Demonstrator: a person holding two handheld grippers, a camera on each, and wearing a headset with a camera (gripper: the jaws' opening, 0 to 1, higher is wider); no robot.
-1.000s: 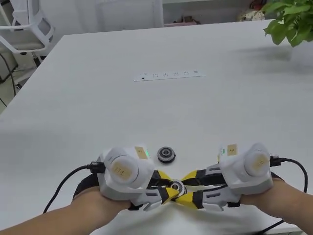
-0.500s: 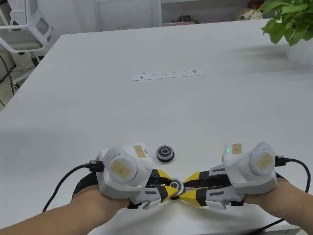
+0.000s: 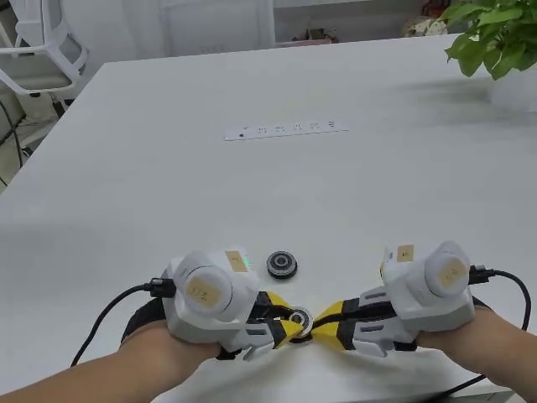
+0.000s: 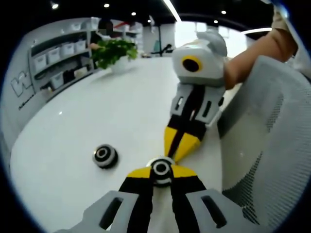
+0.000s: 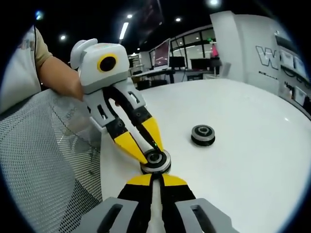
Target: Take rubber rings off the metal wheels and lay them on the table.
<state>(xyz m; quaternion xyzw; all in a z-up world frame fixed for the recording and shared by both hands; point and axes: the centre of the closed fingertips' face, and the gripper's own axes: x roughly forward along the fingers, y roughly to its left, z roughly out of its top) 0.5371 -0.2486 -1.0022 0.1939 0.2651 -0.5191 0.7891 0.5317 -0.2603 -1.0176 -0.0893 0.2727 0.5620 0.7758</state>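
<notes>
**Head view: two grippers, one wheel**

Left gripper (image 3: 284, 324) clamps the metal wheel (image 3: 299, 320) near the worktop's (image 3: 252, 185) front edge. Right gripper (image 3: 324, 329) has its jaws together against the rubber ring (image 5: 164, 166), hold unclear. A slipping pull could flick the wheel off the edge.

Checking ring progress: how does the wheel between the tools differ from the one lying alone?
The clamped wheel sits in the left tool, the right tool touching it; the free wheel lies untouched. The clamped wheel is nearer the person, the free wheel farther out. Both are round, dark-rimmed.
</notes>
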